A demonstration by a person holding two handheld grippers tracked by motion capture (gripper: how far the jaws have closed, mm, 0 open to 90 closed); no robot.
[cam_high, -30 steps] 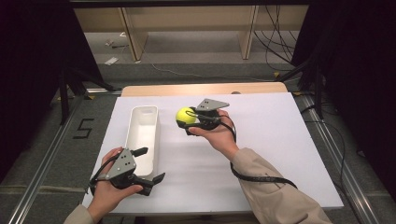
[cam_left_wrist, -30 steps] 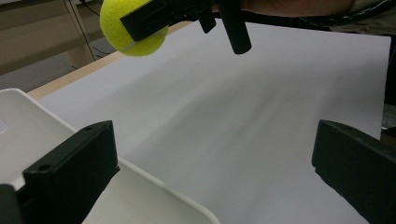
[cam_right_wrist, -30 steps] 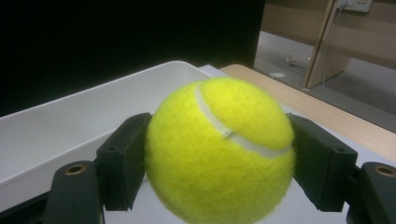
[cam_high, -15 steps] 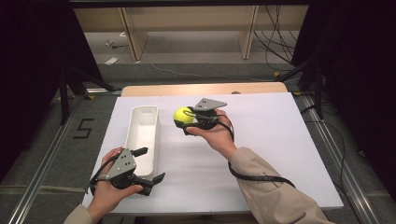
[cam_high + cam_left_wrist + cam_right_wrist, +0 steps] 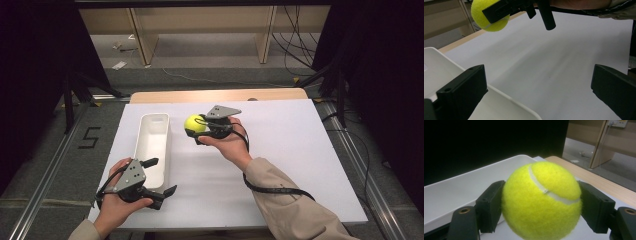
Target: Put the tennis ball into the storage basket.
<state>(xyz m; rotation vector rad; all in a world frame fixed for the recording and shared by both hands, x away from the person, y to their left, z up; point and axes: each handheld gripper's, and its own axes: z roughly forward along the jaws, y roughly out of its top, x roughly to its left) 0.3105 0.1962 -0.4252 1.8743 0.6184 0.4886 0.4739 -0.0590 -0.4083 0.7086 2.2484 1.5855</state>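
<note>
Between right gripper (image 5: 541, 202) fingers: fuzzy yellow tennis ball (image 5: 541, 200), white seam.

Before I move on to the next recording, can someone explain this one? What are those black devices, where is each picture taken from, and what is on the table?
A person holds a two-jaw gripper in each hand. The high view looks down on the white table. The other two pictures come from cameras riding on each gripper, looking along its jaws. The right gripper is shut on a yellow tennis ball, lifted off the table beside a long white tray. The left gripper, jaws open and holding nothing, sits by the tray's near end.
</note>
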